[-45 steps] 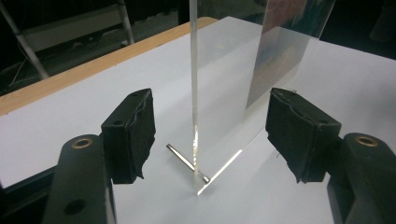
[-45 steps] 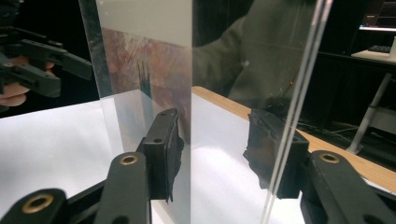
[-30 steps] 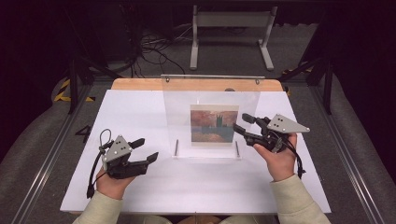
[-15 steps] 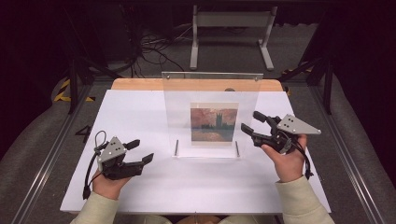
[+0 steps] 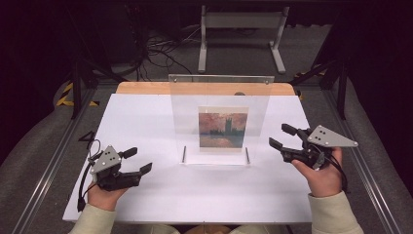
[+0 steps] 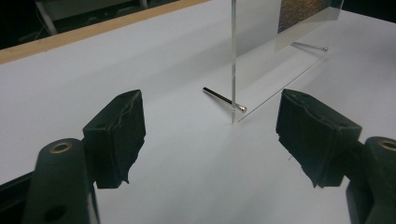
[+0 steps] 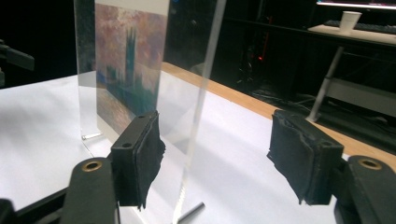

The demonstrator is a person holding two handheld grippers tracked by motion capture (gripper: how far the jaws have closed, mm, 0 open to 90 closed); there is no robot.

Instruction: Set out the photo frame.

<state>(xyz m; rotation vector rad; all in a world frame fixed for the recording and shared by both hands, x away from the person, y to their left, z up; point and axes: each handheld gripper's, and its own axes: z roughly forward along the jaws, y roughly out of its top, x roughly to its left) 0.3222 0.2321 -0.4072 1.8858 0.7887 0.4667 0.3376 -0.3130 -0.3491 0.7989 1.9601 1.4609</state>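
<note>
well apart, acrylic frame (image 5: 220, 119), both fingers (image 5: 142, 168)

A white tabletop (image 5: 146, 122) is lying beneath the left tongs (image 5: 140, 160) and the right tongs (image 5: 278, 135). A wooden strip (image 5: 146, 88) is running along its edge, well ahead of both. Farther ahead, a grey metal stand (image 5: 241, 19) is standing on the floor, with cables (image 5: 160, 48) trailing beyond the left tongs. A paper cup (image 7: 349, 21) is sitting well beyond the right tongs.

Clear acrylic frame (image 5: 220, 119) holds pink-and-teal painting (image 5: 223, 127); white table (image 5: 146, 117).
</note>
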